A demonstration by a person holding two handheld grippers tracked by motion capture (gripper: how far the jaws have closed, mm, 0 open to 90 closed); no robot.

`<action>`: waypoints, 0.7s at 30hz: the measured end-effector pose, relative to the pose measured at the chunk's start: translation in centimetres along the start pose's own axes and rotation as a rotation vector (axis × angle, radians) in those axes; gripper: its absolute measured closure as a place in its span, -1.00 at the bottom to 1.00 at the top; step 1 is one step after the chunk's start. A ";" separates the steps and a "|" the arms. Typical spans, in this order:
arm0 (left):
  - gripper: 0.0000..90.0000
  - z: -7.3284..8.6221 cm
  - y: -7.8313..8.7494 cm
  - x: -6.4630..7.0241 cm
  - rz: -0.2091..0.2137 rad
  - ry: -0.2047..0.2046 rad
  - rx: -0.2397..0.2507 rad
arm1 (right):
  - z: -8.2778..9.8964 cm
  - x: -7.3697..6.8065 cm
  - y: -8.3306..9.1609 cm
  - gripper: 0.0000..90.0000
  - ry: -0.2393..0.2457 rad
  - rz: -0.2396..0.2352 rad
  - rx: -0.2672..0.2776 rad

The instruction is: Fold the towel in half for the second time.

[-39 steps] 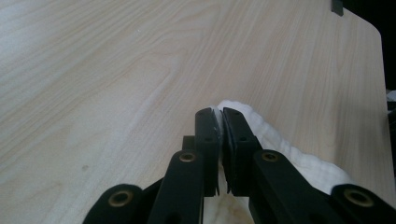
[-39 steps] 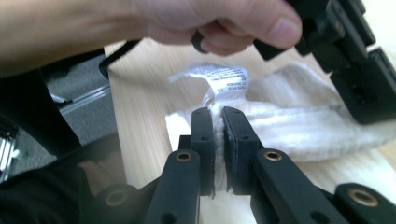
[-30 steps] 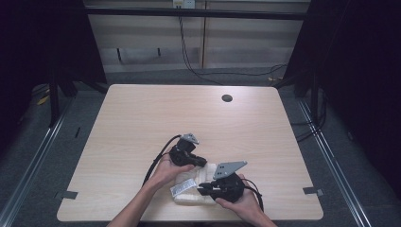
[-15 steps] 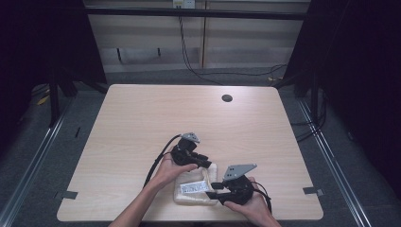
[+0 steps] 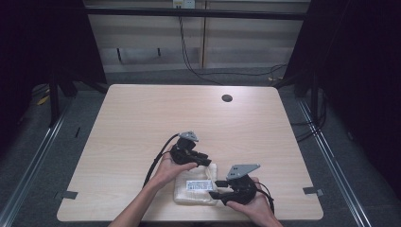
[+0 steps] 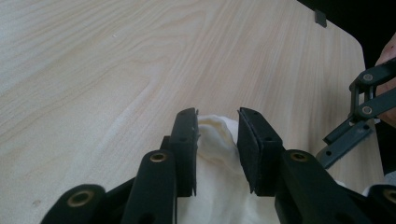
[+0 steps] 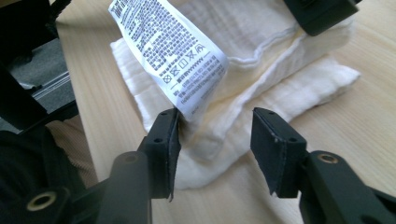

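A folded cream cloth (image 5: 196, 191) with a white care label (image 5: 197, 185) lies near the table's front edge. My left gripper (image 5: 204, 160) is at the cloth's far corner. In the left gripper view its jaws (image 6: 217, 126) stand apart around a raised fold of cloth (image 6: 215, 186); they opened, then closed a little. My right gripper (image 5: 215, 188) sits at the cloth's right side. Its jaws (image 7: 215, 126) have just been opening and are open, with the cloth's edge (image 7: 280, 79) between them. The label (image 7: 173, 51) hangs by the left pad.
The wooden table (image 5: 142, 123) has a round dark hole (image 5: 227, 98) at the far right. Tape marks (image 5: 68, 194) (image 5: 313, 190) sit by the front corners. Both forearms come in over the front edge. Dark floor and rails surround the table.
Both grippers' jaws have spread apart off the cloth. My right gripper has shifted a little to the right and toward the front edge. The left hand has stayed put.
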State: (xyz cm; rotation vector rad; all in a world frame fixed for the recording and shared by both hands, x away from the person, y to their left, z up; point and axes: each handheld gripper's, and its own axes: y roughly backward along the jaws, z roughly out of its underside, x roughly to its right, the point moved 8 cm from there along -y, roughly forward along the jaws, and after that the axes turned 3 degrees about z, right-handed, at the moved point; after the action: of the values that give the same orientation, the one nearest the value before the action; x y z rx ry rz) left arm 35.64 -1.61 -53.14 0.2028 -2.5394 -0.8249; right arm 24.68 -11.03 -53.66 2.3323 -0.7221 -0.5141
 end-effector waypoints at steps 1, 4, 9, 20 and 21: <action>0.61 0.0 -0.1 0.0 -0.001 -0.006 0.002 | 0.0 0.1 0.1 0.15 0.001 0.002 0.003; 0.66 0.0 -0.5 -0.1 0.005 0.001 0.004 | 0.2 0.6 0.3 0.11 -0.004 0.021 0.004; 0.64 -0.1 -1.0 -0.3 0.002 0.006 -0.001 | 0.5 1.3 0.7 0.05 -0.022 0.038 0.010; 0.34 -0.8 -0.5 -0.7 -0.034 0.014 0.010 | 0.0 5.3 2.9 -0.14 -0.080 0.136 0.075; 0.31 -0.8 -0.3 -0.7 -0.040 0.011 0.008 | -0.1 5.6 3.2 -0.14 -0.088 0.142 0.088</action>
State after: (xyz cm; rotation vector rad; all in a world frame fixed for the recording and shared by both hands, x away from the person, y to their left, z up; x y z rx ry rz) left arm 36.64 -2.05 -53.00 0.2616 -2.5360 -0.8266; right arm 27.90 -16.52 -52.40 2.3296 -0.9618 -0.5336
